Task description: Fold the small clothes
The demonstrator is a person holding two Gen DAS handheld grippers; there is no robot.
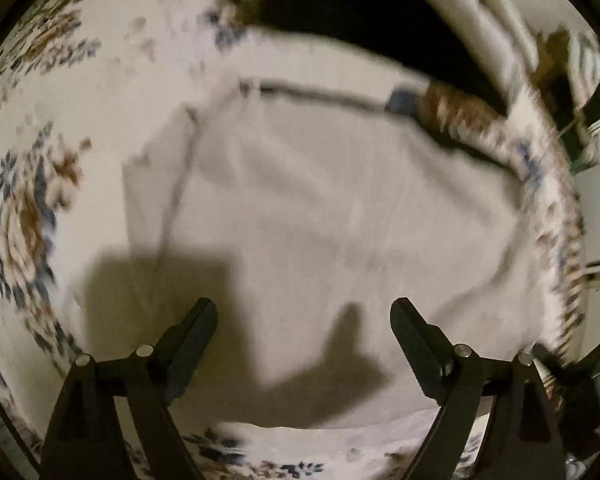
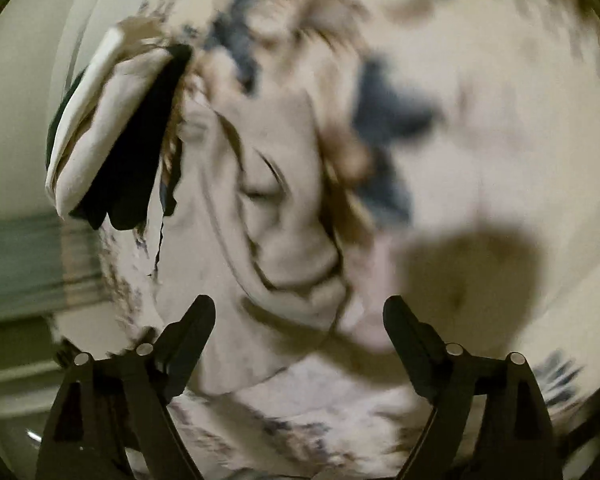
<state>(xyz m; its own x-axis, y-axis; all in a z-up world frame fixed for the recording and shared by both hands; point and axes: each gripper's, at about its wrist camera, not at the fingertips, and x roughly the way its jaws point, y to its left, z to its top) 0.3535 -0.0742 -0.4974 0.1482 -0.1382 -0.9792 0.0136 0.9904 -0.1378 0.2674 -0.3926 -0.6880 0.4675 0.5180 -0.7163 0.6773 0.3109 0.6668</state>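
Note:
A pale grey-white small garment [image 1: 320, 200] lies spread flat on a floral bed sheet [image 1: 32, 208], with a dark-trimmed edge and a blue tag [image 1: 404, 100] on its far side. My left gripper [image 1: 304, 312] points down over the garment's near part, open, with nothing between its fingers. In the right wrist view the same pale cloth [image 2: 284, 200] is bunched into folds and creases on the sheet [image 2: 500, 120]. Just above its near edge my right gripper [image 2: 300, 312] hangs open and holds nothing. Both views are blurred.
A black garment [image 1: 360, 12] and a white cloth [image 1: 460, 20] lie beyond the spread garment. In the right wrist view they appear as a pile at the bed's left edge, white cloth [image 2: 100, 120] beside black [image 2: 140, 140]. The bed's edge [image 2: 112, 280] drops off on the left.

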